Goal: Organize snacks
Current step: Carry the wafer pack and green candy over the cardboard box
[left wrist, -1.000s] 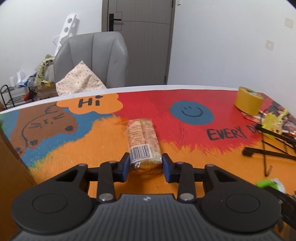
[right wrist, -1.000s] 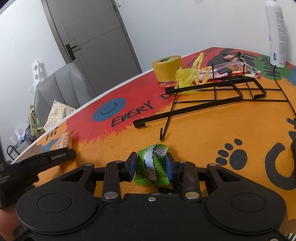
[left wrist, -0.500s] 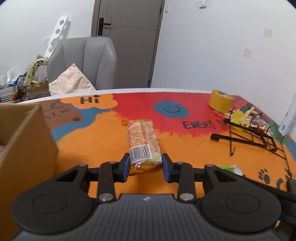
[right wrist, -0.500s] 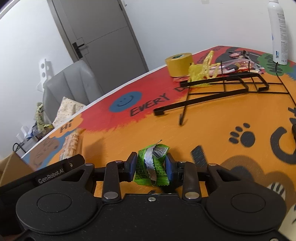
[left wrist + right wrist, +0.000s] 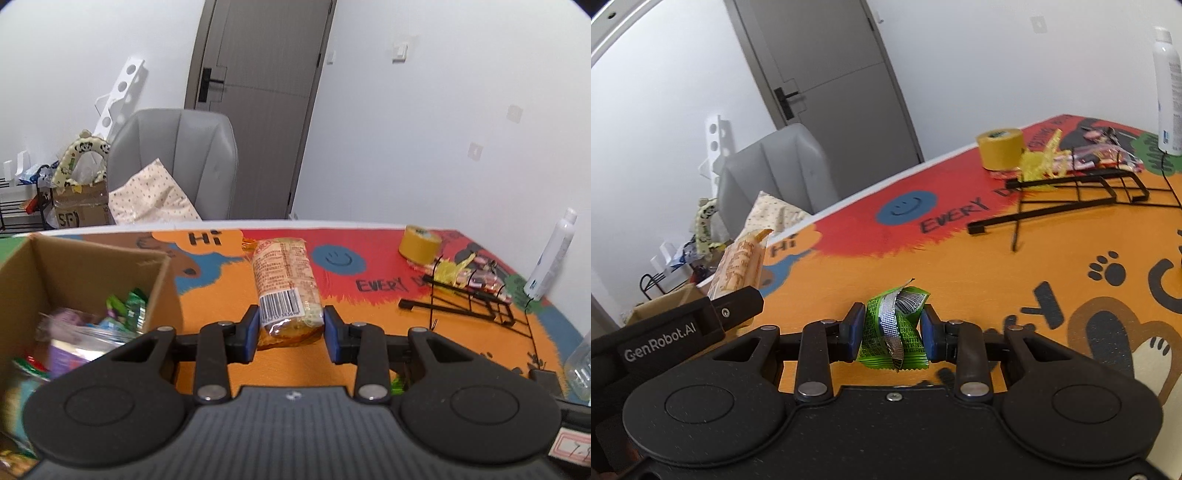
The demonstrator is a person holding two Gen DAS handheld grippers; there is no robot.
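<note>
The orange biscuit packet [image 5: 286, 288] is pinched at its barcode end between the blue pads of the left gripper [image 5: 289, 328], whose fingers [image 5: 248, 332] press against both its sides; the packet juts forward, lifted clear of the bench [image 5: 369, 317], and in the right wrist view it shows as a pale tube [image 5: 738, 266] above the left gripper's black body. Just to its left stands an open cardboard box [image 5: 92, 266], its inside holding several blurred snack bags in green, purple and white. The crumpled green wrapper [image 5: 895, 332] with a silver strip sits squeezed between the pads of the right gripper [image 5: 892, 334], whose fingers [image 5: 929, 336] are closed on it, above the orange part of the bench. Farther off on the printed cover lie a black wire rack [image 5: 1082, 195] lying flat, a roll of yellow tape [image 5: 999, 149] near the far edge, a yellow crinkled wrapper [image 5: 1039, 162] and a pile of red packets [image 5: 1102, 155] just behind the rack. A white spray bottle [image 5: 1167, 88] stands upright at the far right corner. Beyond the bench are a grey chair [image 5: 177, 166] with a dotted cushion [image 5: 151, 199], and a grey door [image 5: 258, 103].
</note>
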